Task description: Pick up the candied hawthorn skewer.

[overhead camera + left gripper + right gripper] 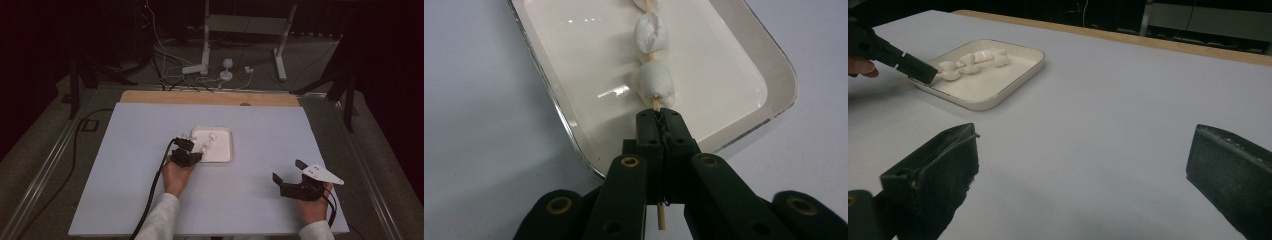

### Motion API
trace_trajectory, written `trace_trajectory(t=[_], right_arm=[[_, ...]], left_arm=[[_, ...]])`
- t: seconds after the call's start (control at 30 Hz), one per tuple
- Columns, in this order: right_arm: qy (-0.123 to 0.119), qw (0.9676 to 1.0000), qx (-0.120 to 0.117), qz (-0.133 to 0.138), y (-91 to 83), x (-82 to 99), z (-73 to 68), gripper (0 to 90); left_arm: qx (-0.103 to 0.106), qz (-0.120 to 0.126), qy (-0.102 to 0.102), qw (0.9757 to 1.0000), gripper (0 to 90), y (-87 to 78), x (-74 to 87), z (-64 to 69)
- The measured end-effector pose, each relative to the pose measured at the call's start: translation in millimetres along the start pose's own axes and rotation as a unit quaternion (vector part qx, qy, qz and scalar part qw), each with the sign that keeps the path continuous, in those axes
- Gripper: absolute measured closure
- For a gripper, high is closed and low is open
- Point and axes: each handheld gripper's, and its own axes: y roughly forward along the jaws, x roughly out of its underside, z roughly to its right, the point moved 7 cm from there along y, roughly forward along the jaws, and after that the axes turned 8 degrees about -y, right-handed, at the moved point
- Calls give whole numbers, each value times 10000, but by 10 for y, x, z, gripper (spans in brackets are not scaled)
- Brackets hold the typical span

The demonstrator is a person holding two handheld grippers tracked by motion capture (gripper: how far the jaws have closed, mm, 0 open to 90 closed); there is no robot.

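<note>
Place: a recording lab or test studio, dim and curtained in black.
Worktop [260, 200]: covered by a plain pale sheet, wooden edge at the far side.
Far floor: white stand legs [282, 47], loose cables [165, 65].
Sides: dark tripod legs [75, 80], metal rails [45, 165].

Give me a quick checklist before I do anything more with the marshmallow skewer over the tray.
1. Left gripper shut on the skewer: ok.
2. Marshmallows threaded on the stick, none fallen off: ok.
3. Marshmallows inside the white tray, not hanging over its rim: ok.
4. Whether they rest on the tray floor or hang just above it: cannot tell.
5. Right gripper open, nothing between the jaws, apart from the tray: ok.
6. Table around the tray free of obstacles: ok.
</note>
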Motion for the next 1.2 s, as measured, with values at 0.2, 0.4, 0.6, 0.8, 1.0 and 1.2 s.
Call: trace_trajectory(t=[0.2,0.4,0.6,0.8,1.0,1.2], right_arm=[[12,10000,-13,-1,2,-1,-3,4],[25,10000,-19,-7,4,0,-4,4],[60,10000,-58,3,23,-9,-12,4],[152,9998,-110,45,16,-20,-35,4],[145,9998,-85,52,3,-21,-26,4],[224,9996,-146,68,11,-18,-29,4]], left_arm=[[144,204,26,9997,900,-136,-44,12],[202,360,54,9991,900,-262,-48,-7],[304,476,-52,9984,900,-332,-21,-60],[421,642,-81,9970,900,-450,-13,-90],[527,828,5,9952,900,-597,-6,-107],[522,917,176,9943,900,-720,18,-120]])
